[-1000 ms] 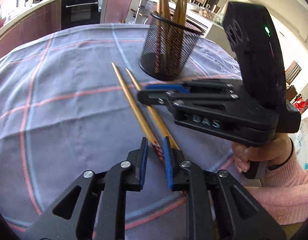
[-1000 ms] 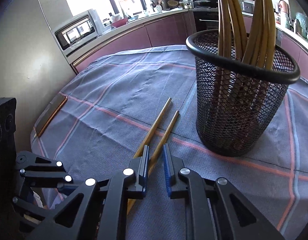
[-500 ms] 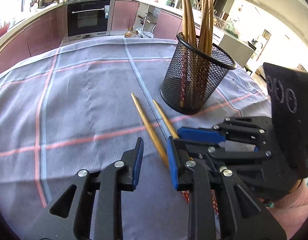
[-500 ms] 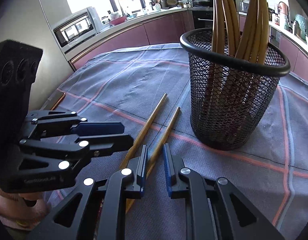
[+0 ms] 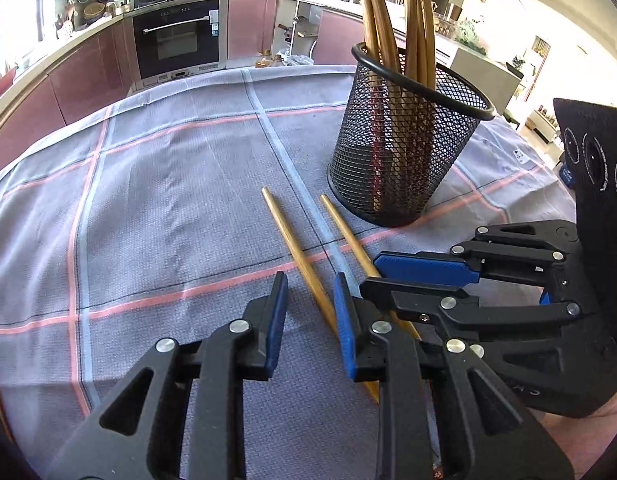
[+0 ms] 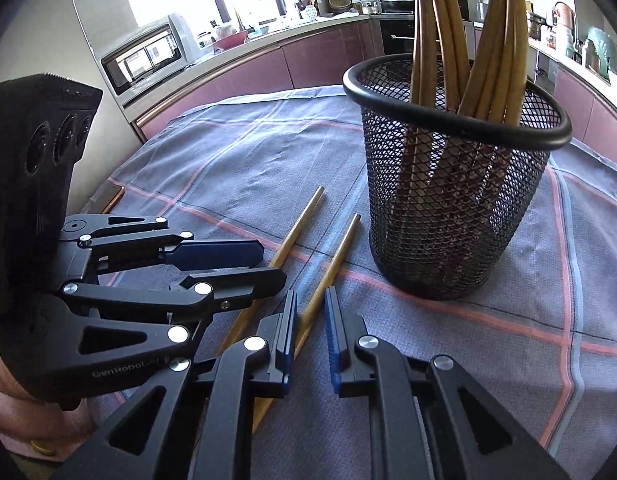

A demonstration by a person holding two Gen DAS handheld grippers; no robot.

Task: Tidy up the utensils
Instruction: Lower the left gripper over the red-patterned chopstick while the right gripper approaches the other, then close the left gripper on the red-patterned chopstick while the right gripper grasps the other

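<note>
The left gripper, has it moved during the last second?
Yes. In the right wrist view the left gripper has come forward over the two chopsticks, toward the mesh holder.

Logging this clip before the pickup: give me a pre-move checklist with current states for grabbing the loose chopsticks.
1. Two loose chopsticks lie flat on the cloth: ok.
2. Left gripper jaws open around one chopstick: ok.
3. Right gripper jaws open around the other: ok.
4. Mesh holder upright, room inside: ok.
5. Grippers clear of each other: not ok, nearly touching.
6. Jaws low enough to pinch: cannot tell.
</note>
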